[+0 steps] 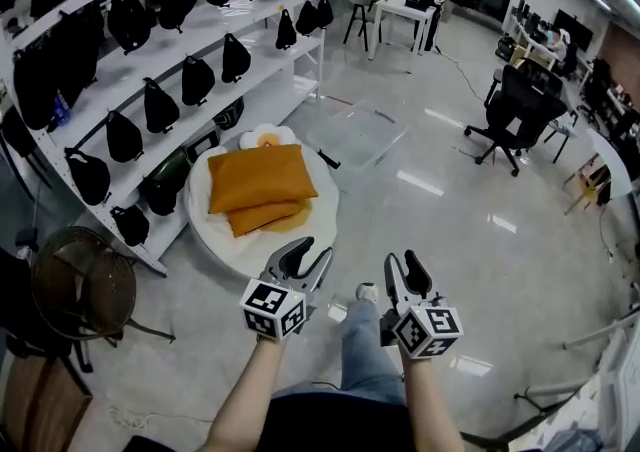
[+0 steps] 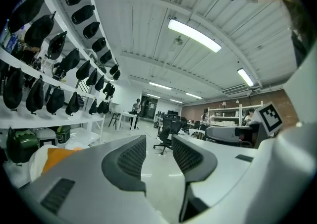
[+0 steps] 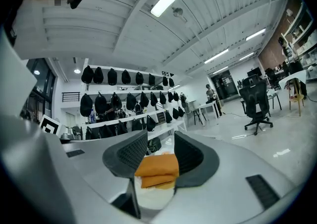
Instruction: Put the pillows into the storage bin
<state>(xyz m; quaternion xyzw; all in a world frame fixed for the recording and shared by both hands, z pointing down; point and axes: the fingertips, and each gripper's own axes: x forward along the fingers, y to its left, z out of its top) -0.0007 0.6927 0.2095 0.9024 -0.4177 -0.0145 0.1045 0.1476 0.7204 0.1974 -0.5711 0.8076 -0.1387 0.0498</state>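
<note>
Two orange pillows point(image 1: 258, 180) lie stacked on a round white cushion point(image 1: 215, 235) on the floor by the shelves. A white egg-shaped pillow point(image 1: 268, 137) sits at its far edge. The clear storage bin point(image 1: 355, 135) stands just right of them. My left gripper point(image 1: 307, 252) and right gripper point(image 1: 402, 262) hover side by side, short of the pillows, both open and holding nothing. In the right gripper view the orange pillows point(image 3: 157, 166) show far off between the open jaws of the right gripper point(image 3: 161, 149). The left gripper point(image 2: 159, 156) points past them, with an orange pillow point(image 2: 54, 157) at its left.
A white shelf rack point(image 1: 150, 70) full of black bags runs along the left. A round brown chair point(image 1: 80, 280) stands at lower left. A black office chair point(image 1: 515, 110) sits at the right, and a person sits at a table point(image 1: 405, 10) at the back.
</note>
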